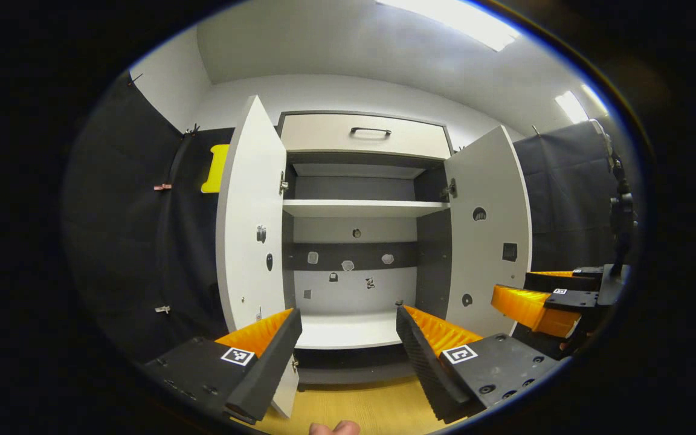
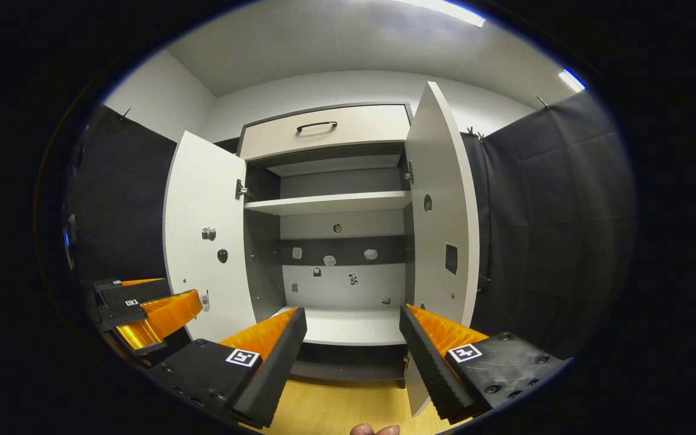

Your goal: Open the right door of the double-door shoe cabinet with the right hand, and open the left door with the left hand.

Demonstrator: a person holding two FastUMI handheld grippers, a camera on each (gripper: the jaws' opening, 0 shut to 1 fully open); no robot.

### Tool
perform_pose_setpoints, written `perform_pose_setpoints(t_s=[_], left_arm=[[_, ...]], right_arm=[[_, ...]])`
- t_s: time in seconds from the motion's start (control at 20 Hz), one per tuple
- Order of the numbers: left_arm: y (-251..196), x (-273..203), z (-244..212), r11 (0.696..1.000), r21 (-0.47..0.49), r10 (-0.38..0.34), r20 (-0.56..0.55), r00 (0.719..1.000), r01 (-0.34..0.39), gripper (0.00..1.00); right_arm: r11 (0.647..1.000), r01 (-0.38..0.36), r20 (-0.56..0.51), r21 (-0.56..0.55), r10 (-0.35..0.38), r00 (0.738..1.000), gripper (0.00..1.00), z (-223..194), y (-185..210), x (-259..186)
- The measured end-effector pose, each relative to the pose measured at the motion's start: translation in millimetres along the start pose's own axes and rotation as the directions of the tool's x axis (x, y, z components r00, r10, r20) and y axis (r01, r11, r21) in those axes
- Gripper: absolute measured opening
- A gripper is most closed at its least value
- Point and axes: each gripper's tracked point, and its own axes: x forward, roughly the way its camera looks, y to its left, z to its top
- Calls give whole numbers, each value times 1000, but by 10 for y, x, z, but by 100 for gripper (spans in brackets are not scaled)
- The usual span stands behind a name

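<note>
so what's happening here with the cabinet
A person holds a two-finger gripper in each hand in front of a shoe cabinet. Both doors stand open: the left door and the right door are swung out, showing bare shelves. The drawer above is closed. The left gripper and the right gripper are both open, holding nothing, apart from the doors.

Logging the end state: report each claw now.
Left claw: open, holding nothing.
Right claw: open, holding nothing.
</note>
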Motion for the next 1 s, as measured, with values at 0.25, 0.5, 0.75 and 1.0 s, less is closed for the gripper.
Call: perform_pose_setpoints(t_s=[0.25,0.5,0.75,1.0], left_arm=[[-12,26,3,1000,11,-10,5,1000,10,97],[-17,30,-2,1000,12,-11,1,1000,11,97],[-16,28,-5,1000,7,-8,-3,1000,8,97],[-25,24,-20,1000,-4,-5,-10,1000,5,97]], right_arm=[[1000,9,8,-12,-9,1000,97,19,-47,-11],[1000,11,12,-20,-11,1000,97,39,-64,-25],[1000,5,13,-14,-5,1000,97,47,-48,-20],[1000,7,13,-6,-7,1000,97,50,-79,-19]])
